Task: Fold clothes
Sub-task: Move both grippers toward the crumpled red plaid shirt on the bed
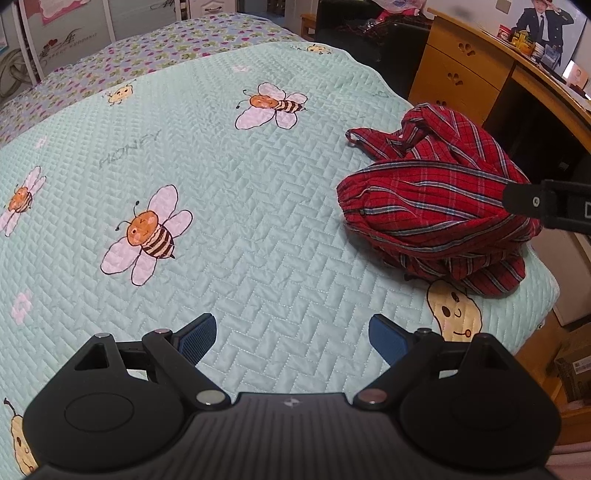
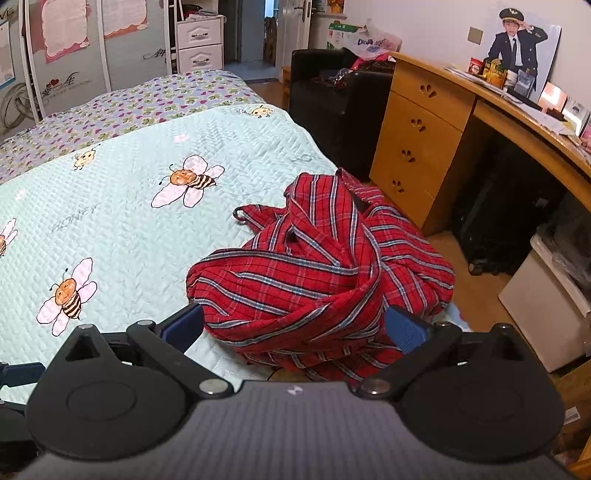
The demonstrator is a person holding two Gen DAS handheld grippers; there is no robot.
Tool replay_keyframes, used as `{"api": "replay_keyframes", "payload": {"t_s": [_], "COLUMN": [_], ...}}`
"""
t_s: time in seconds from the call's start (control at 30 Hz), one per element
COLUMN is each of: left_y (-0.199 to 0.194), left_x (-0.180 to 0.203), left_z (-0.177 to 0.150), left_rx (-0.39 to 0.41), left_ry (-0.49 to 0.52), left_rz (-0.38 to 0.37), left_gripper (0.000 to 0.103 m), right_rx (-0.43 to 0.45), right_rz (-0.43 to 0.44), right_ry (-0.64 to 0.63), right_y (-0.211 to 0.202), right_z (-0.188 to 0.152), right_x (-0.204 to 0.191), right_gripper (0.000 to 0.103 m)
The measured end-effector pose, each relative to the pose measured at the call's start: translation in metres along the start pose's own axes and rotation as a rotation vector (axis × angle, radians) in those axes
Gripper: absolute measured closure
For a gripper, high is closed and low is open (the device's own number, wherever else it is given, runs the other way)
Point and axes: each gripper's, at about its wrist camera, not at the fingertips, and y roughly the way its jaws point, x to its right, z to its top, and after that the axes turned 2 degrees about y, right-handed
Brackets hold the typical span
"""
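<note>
At four o'clock on the quilt, near its edge, the crumpled red plaid shirt is straddled by the spread right gripper; several layers may be pinched together, or cloth dragged off. The left gripper is held released, empty.

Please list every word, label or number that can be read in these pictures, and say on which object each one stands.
"HONEY": stitched into the quilted bee bedspread, also seen in the right wrist view.
Wardrobe door decal: ornate script, too stylised and small to read.
Jars and boxes on the desk: labels too small to read.
Green carton by the door: print blurred.
Cardboard box on the floor: label unreadable.
</note>
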Motion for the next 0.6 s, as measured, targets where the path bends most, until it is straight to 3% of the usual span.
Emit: {"api": "replay_keyframes", "payload": {"t_s": [0.6], "left_y": [0.022], "left_x": [0.005], "left_z": [-0.013], "left_rx": [-0.049], "left_ry": [0.008], "left_rz": [-0.011], "left_gripper": [0.01], "right_rx": [-0.073], "right_rz": [0.023], "right_ry": [0.06], "right_y": [0.027], "right_z": [-0.018], "right_x": [0.021], "right_gripper": [0.0]}}
